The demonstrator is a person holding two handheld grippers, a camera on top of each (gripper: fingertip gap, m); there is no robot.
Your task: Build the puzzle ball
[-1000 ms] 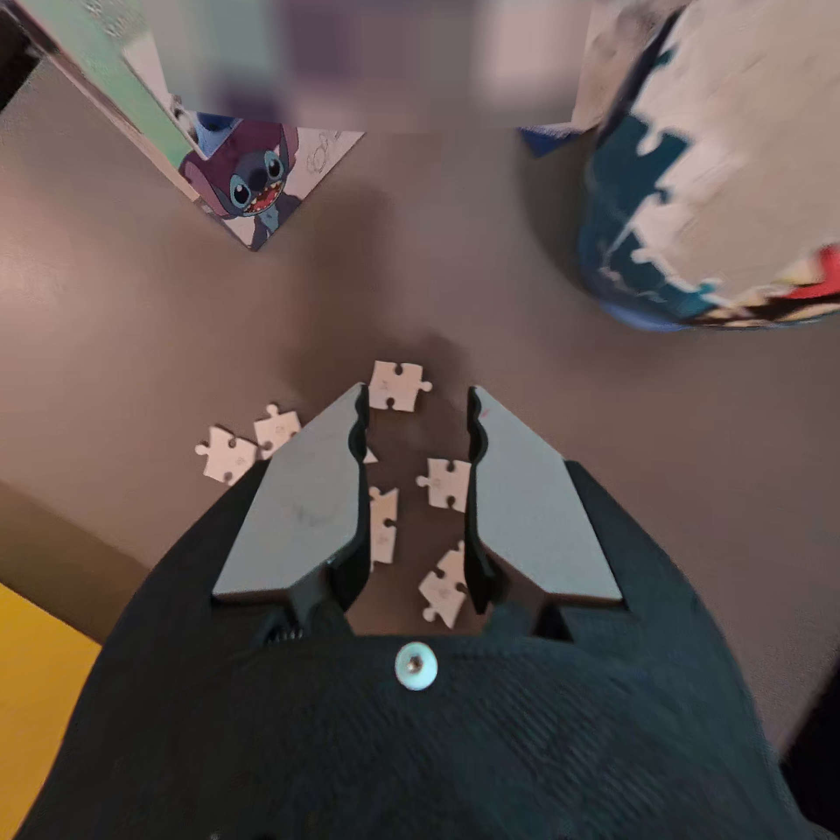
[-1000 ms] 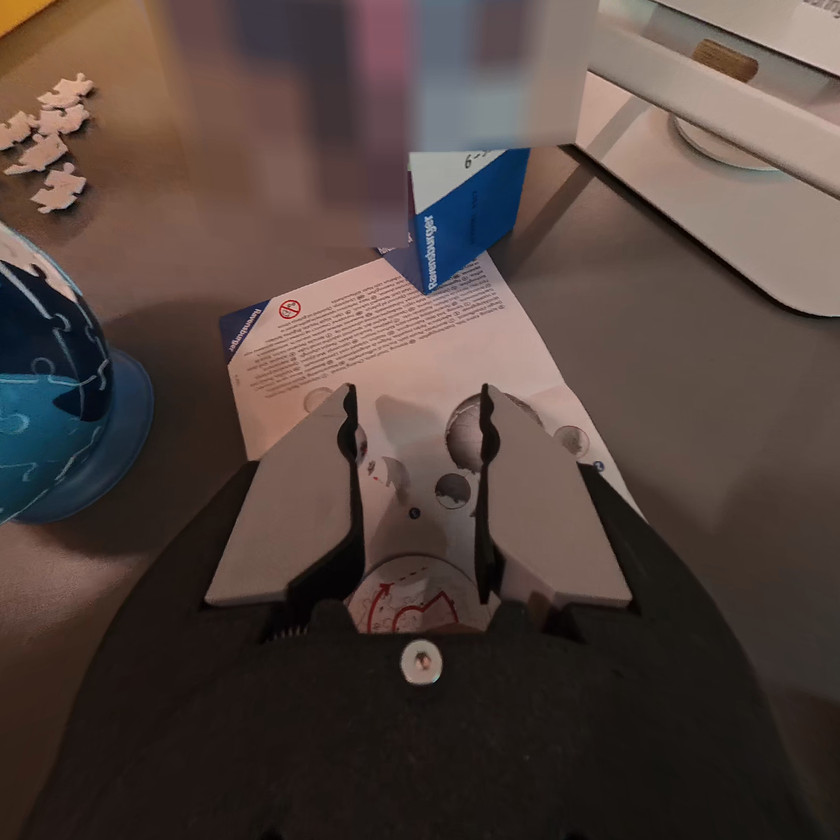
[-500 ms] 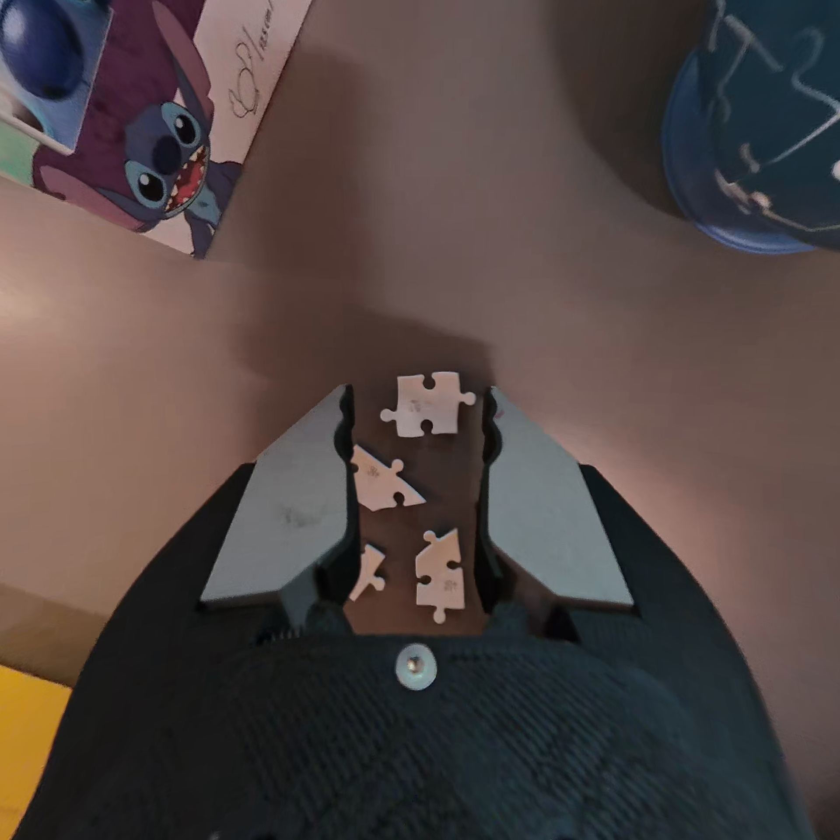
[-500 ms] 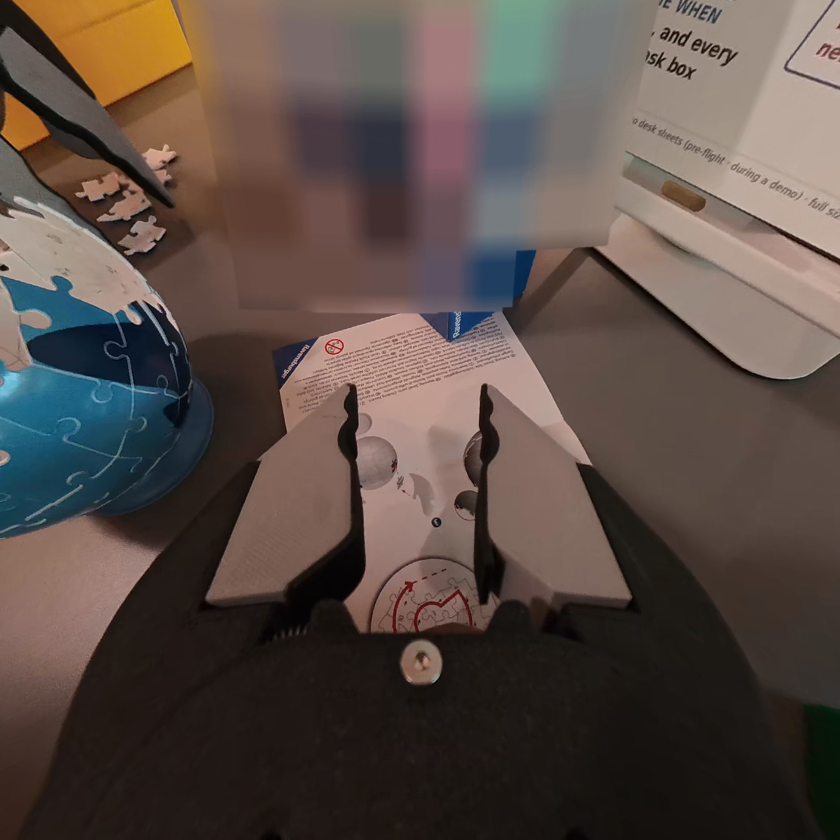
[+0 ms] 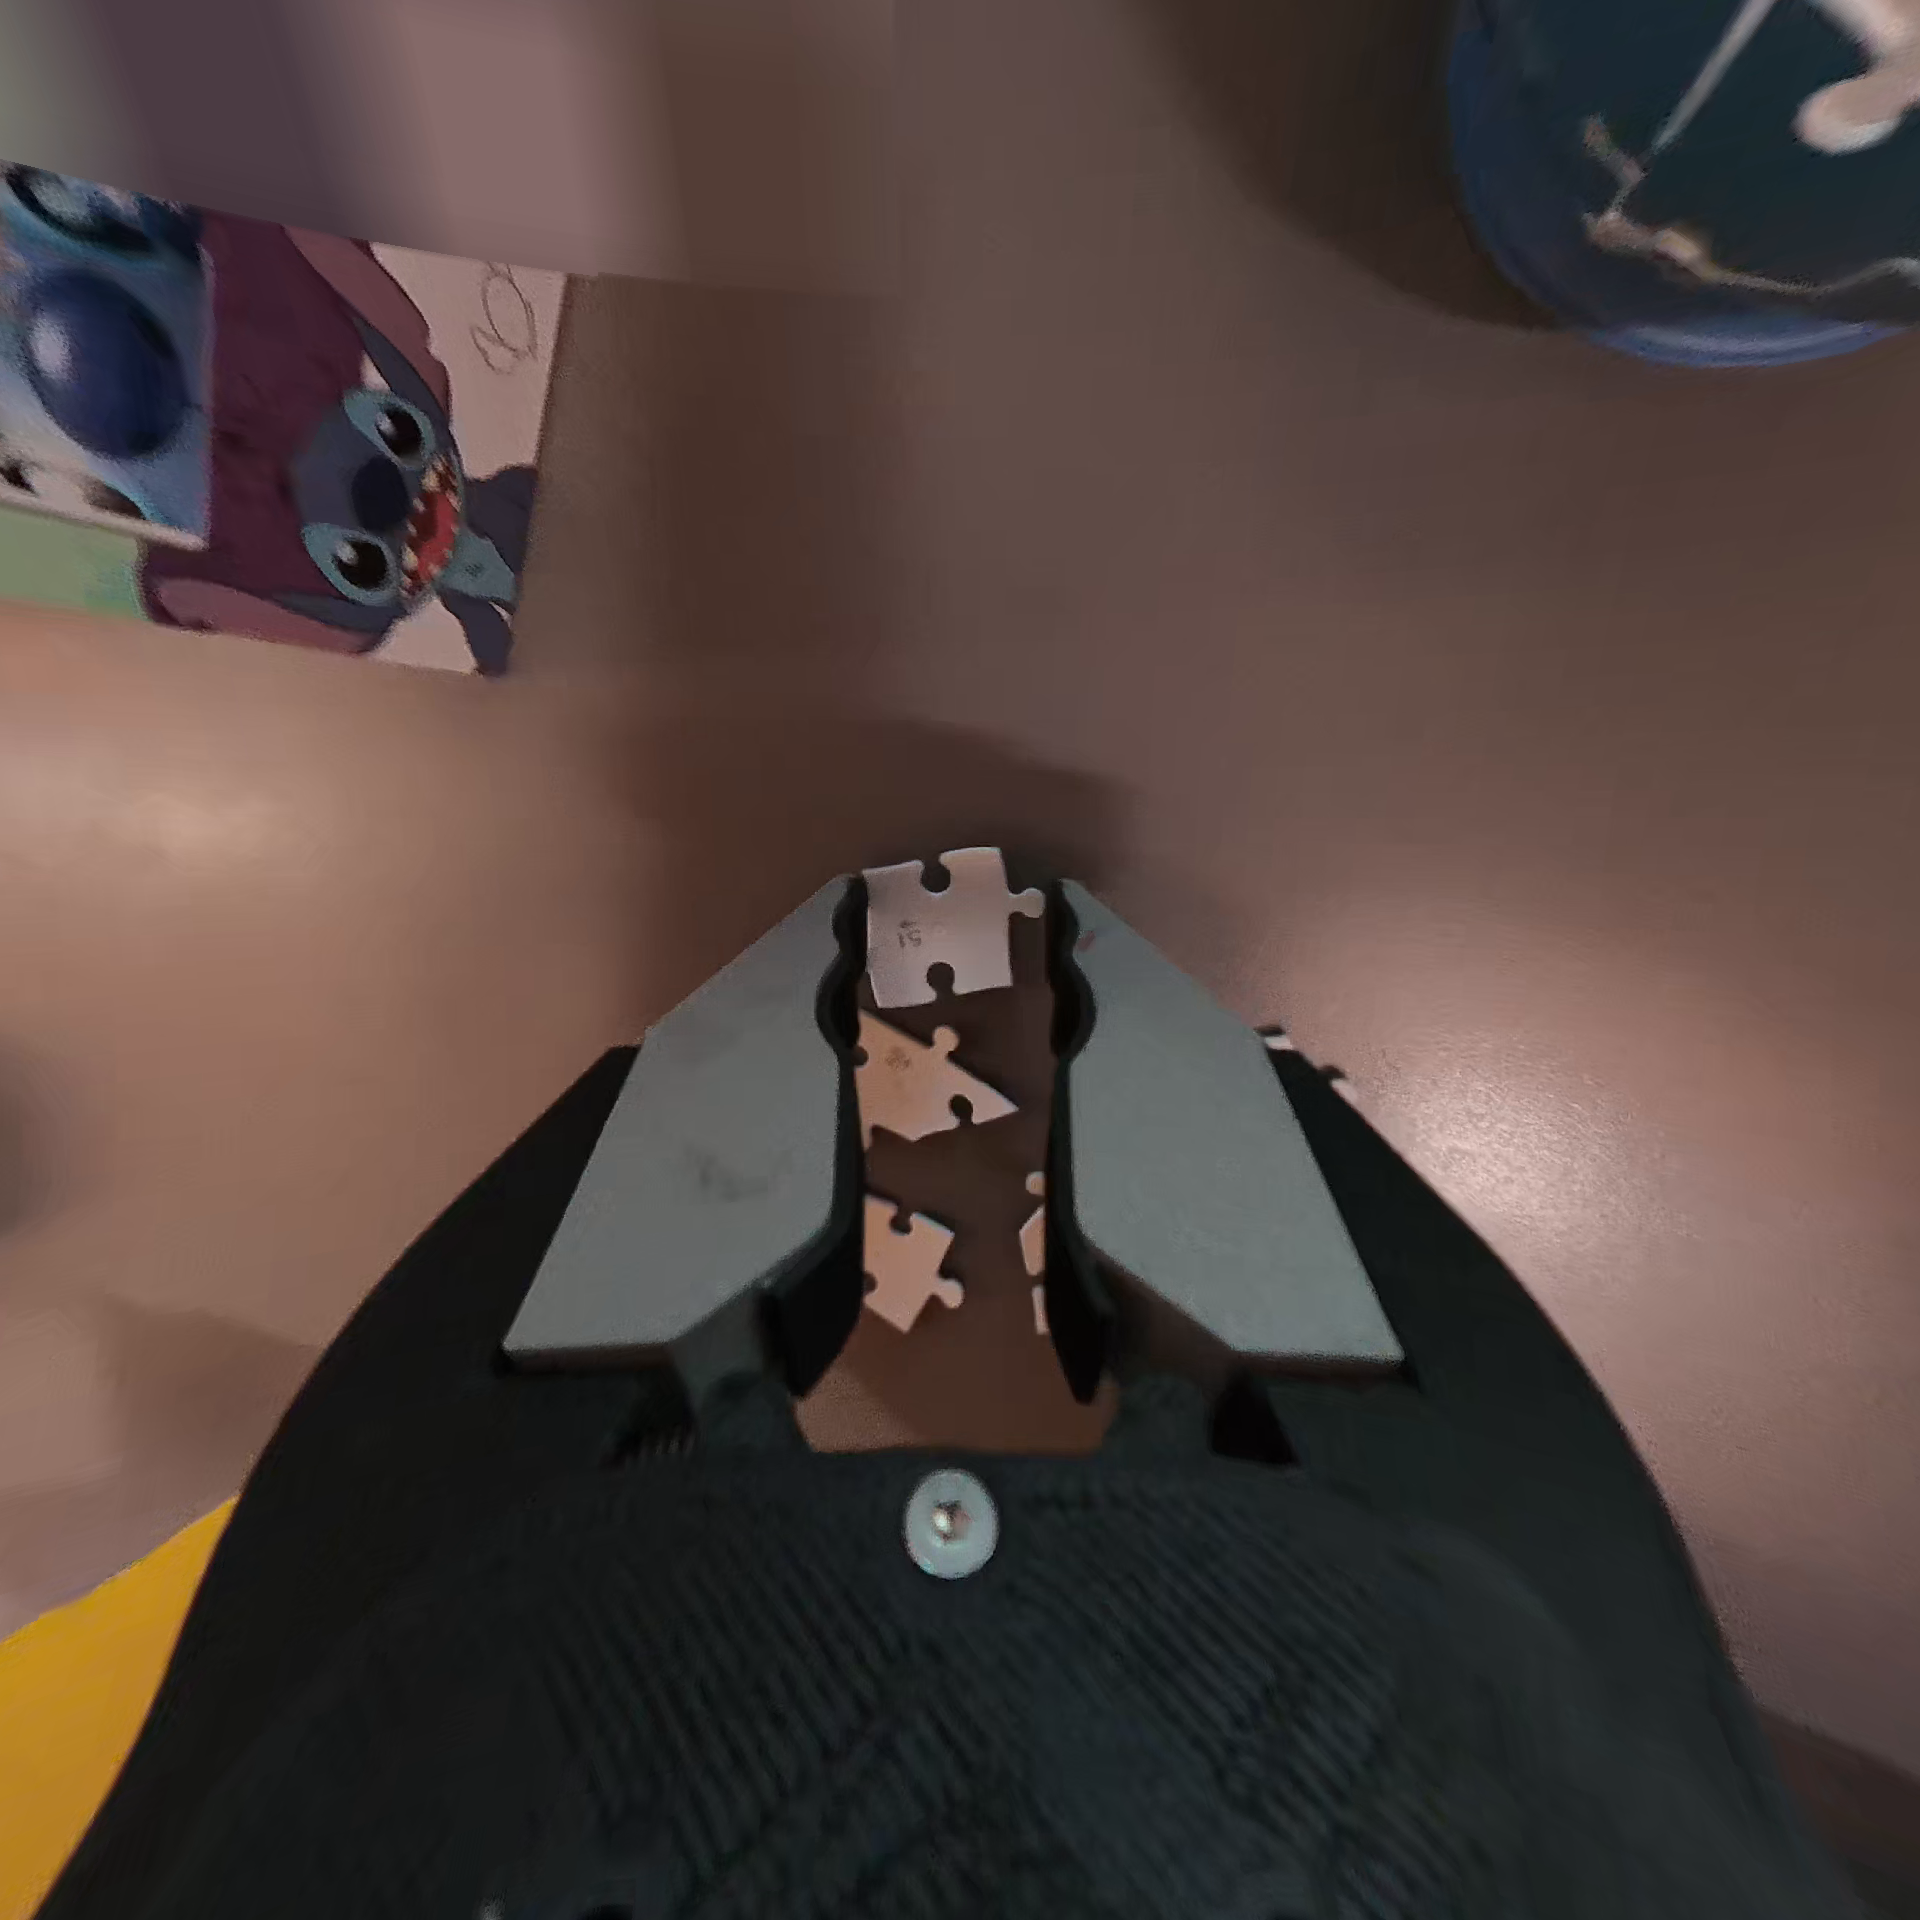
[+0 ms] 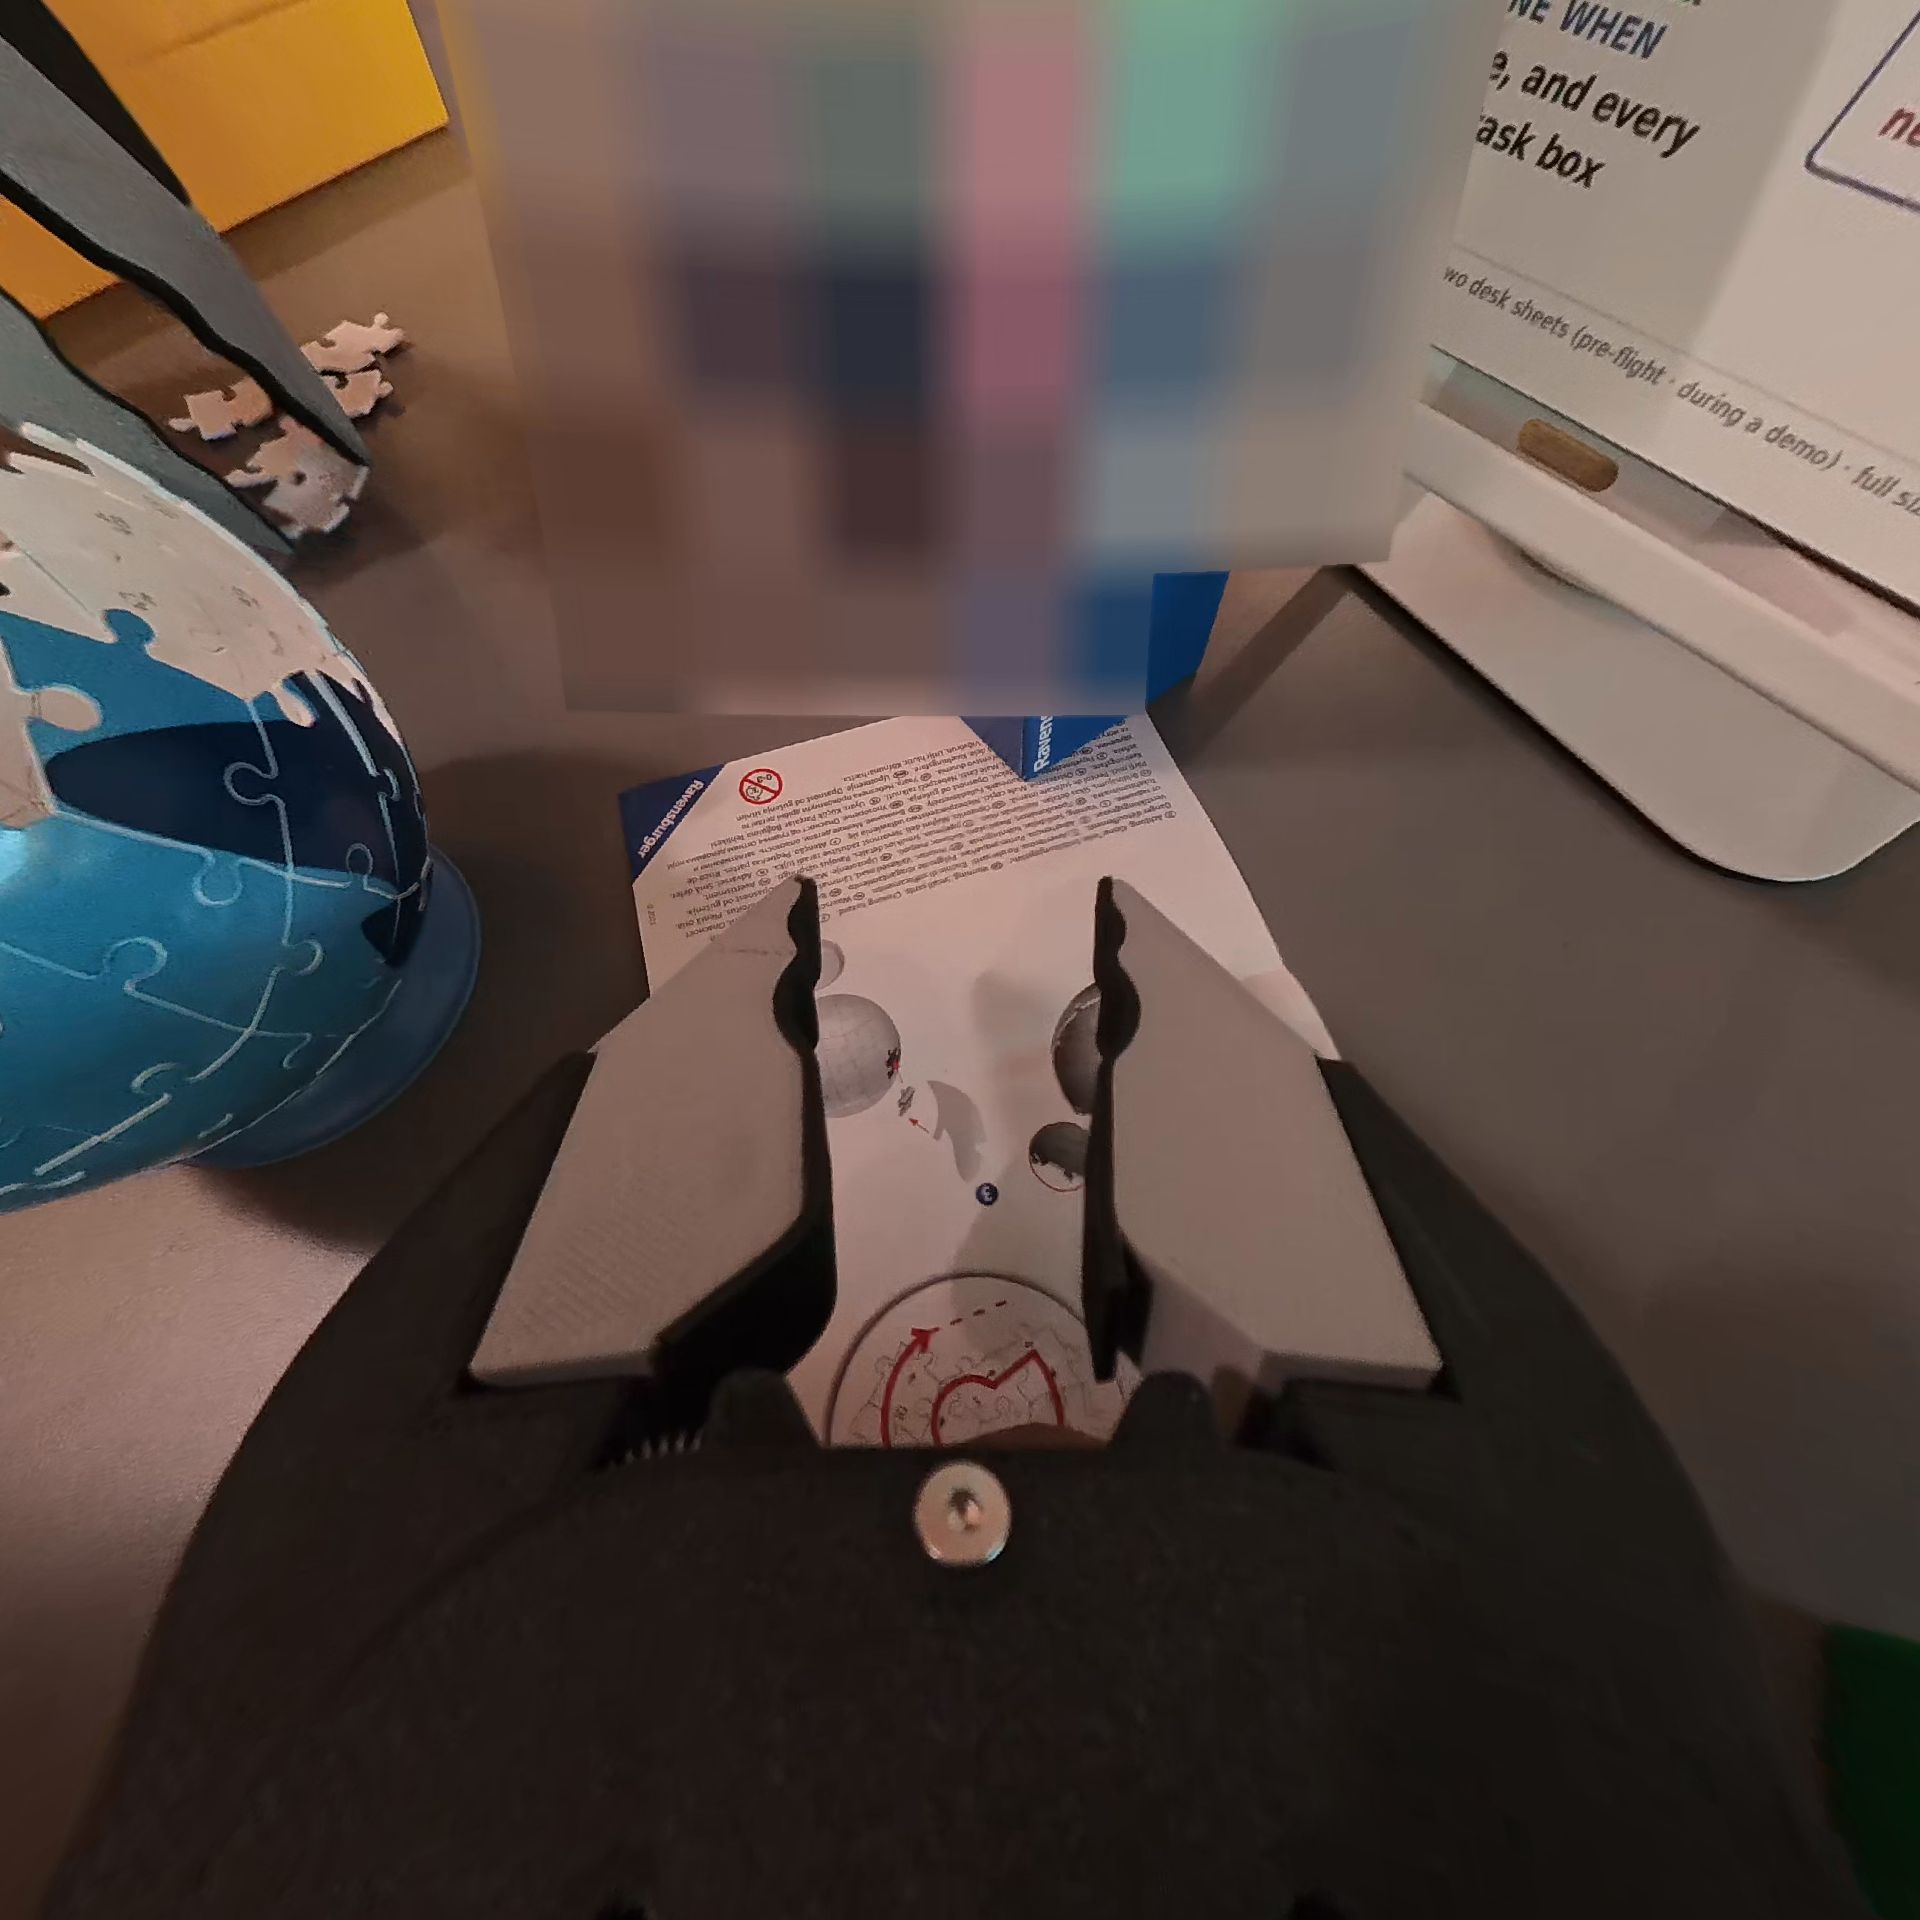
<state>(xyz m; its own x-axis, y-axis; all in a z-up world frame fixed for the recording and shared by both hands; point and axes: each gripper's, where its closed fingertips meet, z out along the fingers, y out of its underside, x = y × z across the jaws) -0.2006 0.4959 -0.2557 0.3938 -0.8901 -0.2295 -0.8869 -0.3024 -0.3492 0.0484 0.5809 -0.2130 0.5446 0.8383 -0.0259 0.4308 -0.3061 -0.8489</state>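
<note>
In the left wrist view my left gripper [image 5: 948,906] points down at the brown table. Its jaws are closed in on a white puzzle piece [image 5: 940,930], blank side up, which touches both fingertips. More loose pieces [image 5: 920,1086] lie between the fingers lower down. The partly built blue puzzle ball [image 5: 1704,156] on its blue stand is at the top right; it also shows at the left of the right wrist view [image 6: 177,914], its top white. My right gripper [image 6: 951,904] is open and empty, above a printed instruction sheet [image 6: 935,831].
A puzzle box with a blue cartoon creature [image 5: 343,457] lies left of the left gripper. A yellow box [image 6: 239,114] is at the far left. A white tray-like stand [image 6: 1662,665] is at the right. The left gripper's finger [image 6: 187,281] reaches down over loose pieces [image 6: 301,457]. Spacing between my two grippers at the tips: around 25 cm.
My left gripper's jaws have narrowed onto the foremost white piece, which has turned between the fingertips. My right gripper has stayed open over the sheet, barely moving in the last half second.
</note>
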